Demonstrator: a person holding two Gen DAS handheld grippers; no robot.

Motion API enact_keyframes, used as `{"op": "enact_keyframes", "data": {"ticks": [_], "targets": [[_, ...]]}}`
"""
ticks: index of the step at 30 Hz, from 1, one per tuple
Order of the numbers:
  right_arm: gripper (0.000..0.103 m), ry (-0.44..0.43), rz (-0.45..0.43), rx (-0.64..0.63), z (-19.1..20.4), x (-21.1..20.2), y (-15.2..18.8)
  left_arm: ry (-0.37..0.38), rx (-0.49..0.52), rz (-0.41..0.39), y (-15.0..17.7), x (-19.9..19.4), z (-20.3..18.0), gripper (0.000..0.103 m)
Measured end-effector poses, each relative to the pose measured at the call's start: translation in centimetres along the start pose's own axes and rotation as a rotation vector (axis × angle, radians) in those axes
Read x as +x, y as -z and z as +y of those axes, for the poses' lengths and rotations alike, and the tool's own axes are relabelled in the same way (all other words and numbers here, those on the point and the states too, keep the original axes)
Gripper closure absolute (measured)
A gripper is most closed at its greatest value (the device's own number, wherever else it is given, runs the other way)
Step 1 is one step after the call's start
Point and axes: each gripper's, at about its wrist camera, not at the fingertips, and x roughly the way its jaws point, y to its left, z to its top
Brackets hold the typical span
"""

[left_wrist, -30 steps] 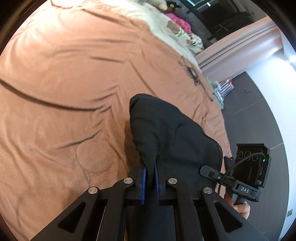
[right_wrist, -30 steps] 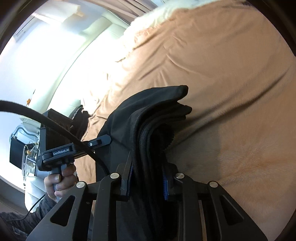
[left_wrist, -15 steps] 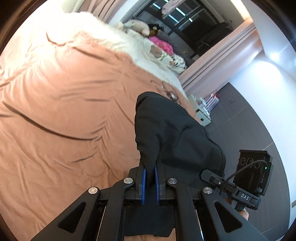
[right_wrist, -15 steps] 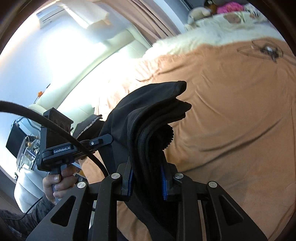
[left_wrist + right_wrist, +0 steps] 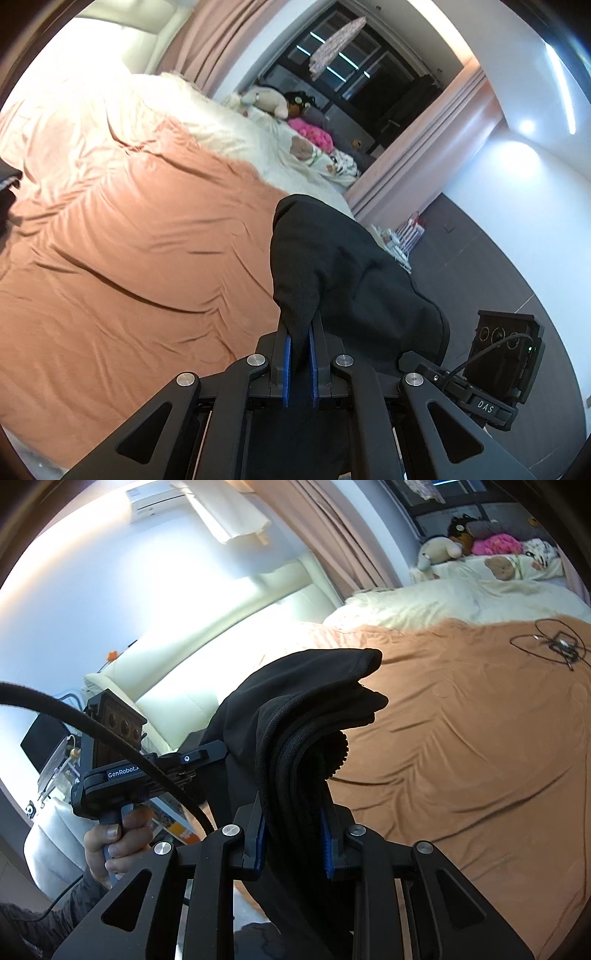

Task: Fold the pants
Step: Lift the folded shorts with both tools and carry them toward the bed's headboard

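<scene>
Pants (image 5: 347, 280): one black pair, held up over the bed (image 5: 122, 258), none of it seen resting on the sheet. Left gripper (image 5: 300, 365) jaws pinch a thin edge, nearly shut; right gripper (image 5: 293, 843) jaws clamp a thick bunch of layers. Cloth spans between both grippers, long axis hand to hand, neither nearer. Judgement: lay-down goes forward onto the bed. Two grippers.

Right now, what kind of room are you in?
Most likely a bedroom. A wide bed with a wrinkled orange-brown cover fills the view, soft plush toys sit at its far end, and long pink curtains hang by a dark window.
</scene>
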Motion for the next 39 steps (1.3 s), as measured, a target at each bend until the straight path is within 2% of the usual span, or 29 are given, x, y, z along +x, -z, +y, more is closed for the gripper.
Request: {"op": "enact_keyframes", "data": {"ticks": [9,17,25,39], "targets": [[0.083,-0.021,-0.003,-0.058,3.2,0.9,-0.3,-0.004,0.003,-0.079,-0.6,-5.9,1.2,0.095],[0.083,-0.05,0.011,-0.107,6.2,4.6,-1.9,-0.022,-0.001,-0.148,-1.5,-10.7,3.8,0.095],[0.084,-0.081,0.032,-0.153,9.1,8.8,-3.0,-0.054,-0.025,-0.205,-2.5,-15.8,8.3,0.095],[0.084,-0.159,0.074,-0.195,12.4,17.6,-4.0,-0.115,-0.078,-0.284,-4.7,-22.2,16.5,0.095]]}}
